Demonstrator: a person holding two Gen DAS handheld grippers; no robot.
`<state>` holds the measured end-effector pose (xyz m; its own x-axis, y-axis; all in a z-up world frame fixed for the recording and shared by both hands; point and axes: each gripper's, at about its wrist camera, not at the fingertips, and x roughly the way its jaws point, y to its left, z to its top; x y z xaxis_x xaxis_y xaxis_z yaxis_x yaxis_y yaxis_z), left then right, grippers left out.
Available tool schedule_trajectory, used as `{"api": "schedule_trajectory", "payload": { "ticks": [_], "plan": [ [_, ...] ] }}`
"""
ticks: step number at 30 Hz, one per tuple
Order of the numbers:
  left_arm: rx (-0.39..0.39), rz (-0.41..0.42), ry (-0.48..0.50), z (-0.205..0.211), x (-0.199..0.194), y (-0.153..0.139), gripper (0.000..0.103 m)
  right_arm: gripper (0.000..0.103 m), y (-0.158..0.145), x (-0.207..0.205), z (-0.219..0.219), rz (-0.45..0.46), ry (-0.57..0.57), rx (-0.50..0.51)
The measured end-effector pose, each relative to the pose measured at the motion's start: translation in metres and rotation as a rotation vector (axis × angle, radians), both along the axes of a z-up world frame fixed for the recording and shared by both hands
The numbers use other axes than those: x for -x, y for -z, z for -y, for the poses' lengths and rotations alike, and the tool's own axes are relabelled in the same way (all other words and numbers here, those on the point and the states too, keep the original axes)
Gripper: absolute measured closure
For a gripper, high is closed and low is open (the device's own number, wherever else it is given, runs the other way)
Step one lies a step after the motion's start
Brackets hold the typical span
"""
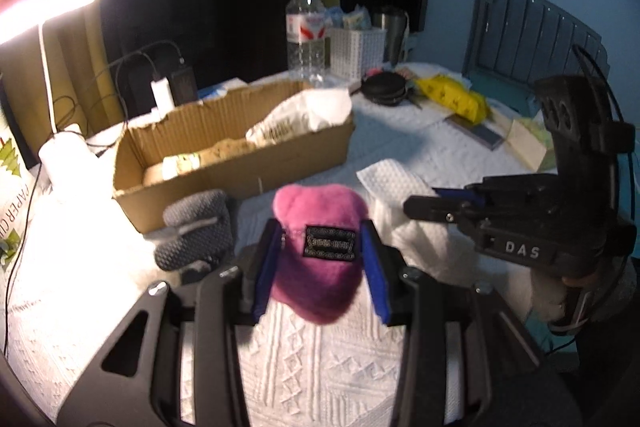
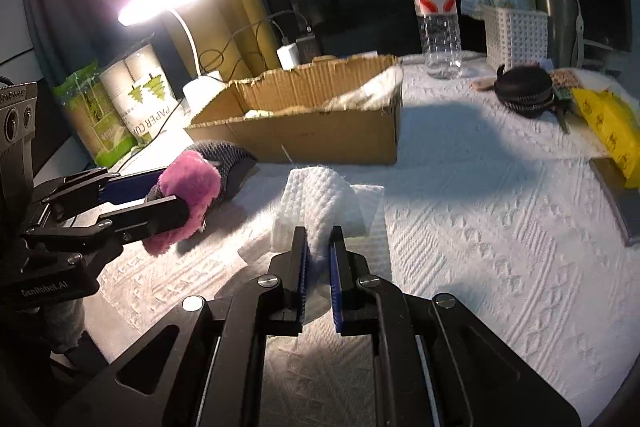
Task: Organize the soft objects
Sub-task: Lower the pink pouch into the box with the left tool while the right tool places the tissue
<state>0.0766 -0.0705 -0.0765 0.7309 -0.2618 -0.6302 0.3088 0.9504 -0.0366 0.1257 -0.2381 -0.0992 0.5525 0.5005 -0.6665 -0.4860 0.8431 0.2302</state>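
Note:
My left gripper (image 1: 320, 259) is shut on a pink plush pouch (image 1: 318, 223) with a black label, held above the white bedspread; it also shows in the right wrist view (image 2: 186, 195). A grey knitted soft item (image 1: 196, 229) lies just left of it, in front of the cardboard box (image 1: 240, 163). My right gripper (image 2: 319, 247) is shut on a white waffle cloth (image 2: 320, 199), which rises bunched from the bedspread. The right gripper also shows in the left wrist view (image 1: 424, 207). The box holds a white bag and tan soft items.
A lit desk lamp (image 1: 52, 3), chargers and cables stand at the back left. A water bottle (image 1: 306, 31), white basket (image 1: 356, 51), black round case (image 1: 384, 87) and yellow packet (image 1: 452, 95) sit behind. A paper-cup pack (image 2: 136, 95) stands at the left.

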Motion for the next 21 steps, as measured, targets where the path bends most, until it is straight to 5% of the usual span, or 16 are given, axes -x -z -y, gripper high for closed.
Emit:
{"api": "schedule_trajectory", "payload": {
  "ticks": [12, 21],
  "plan": [
    [0.092, 0.107, -0.072, -0.045, -0.007, -0.039, 0.062, 0.092, -0.046, -0.016, -0.016, 0.114, -0.018, 0.032],
    [0.091, 0.192, -0.111, -0.073, -0.020, -0.055, 0.062, 0.092, -0.059, -0.036, -0.031, 0.150, -0.019, 0.051]
  ]
}}
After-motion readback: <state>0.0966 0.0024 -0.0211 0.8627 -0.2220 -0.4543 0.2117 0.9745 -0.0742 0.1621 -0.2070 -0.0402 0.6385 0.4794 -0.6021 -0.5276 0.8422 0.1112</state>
